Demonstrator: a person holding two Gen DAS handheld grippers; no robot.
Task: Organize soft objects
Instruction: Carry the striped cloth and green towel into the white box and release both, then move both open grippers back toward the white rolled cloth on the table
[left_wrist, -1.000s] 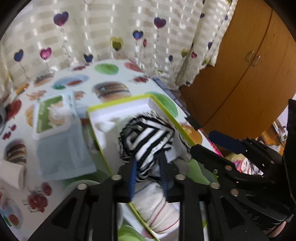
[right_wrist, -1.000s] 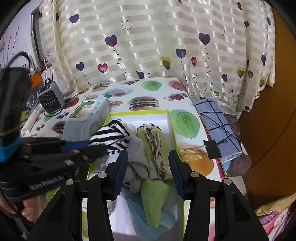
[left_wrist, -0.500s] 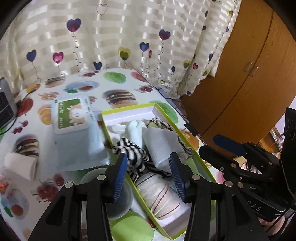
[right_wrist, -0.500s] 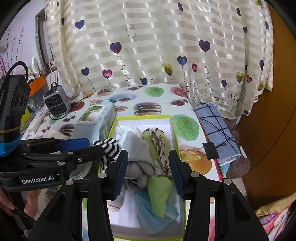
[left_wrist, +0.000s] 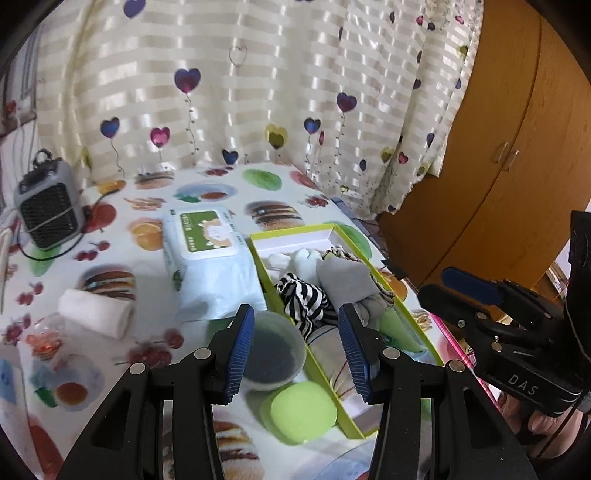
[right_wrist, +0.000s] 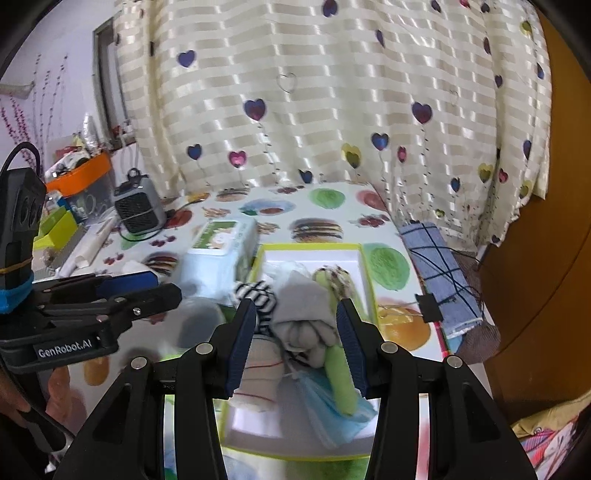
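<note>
The surface (left_wrist: 110, 229), under a cloth printed with burgers and fruit, carries a lime-rimmed white box (right_wrist: 364, 269) packed with soft things: a grey folded cloth (right_wrist: 303, 306), a black-and-white striped cloth (left_wrist: 304, 301), a green roll (right_wrist: 340, 376) and a cream rolled sock with red stripes (right_wrist: 262, 373). A wet-wipes pack (left_wrist: 207, 258) lies just beside the box.

The left claw (left_wrist: 295, 349) hangs half open and empty above the box's near edge, its release of the striped cloth apparently done; the right claw (right_wrist: 295, 341) is likewise half open over the pile, gripping nothing.

The next piece looks to be the white rolled towel (left_wrist: 96, 314), lying well apart from the box; that calls for a swing left and a wide, soft pinch.

Only the left view shows that towel, a round lidded container (left_wrist: 273, 350) and a green sponge (left_wrist: 303, 410). Only the right view shows the blue checked cloth (right_wrist: 439, 273) at the surface's far edge.
</note>
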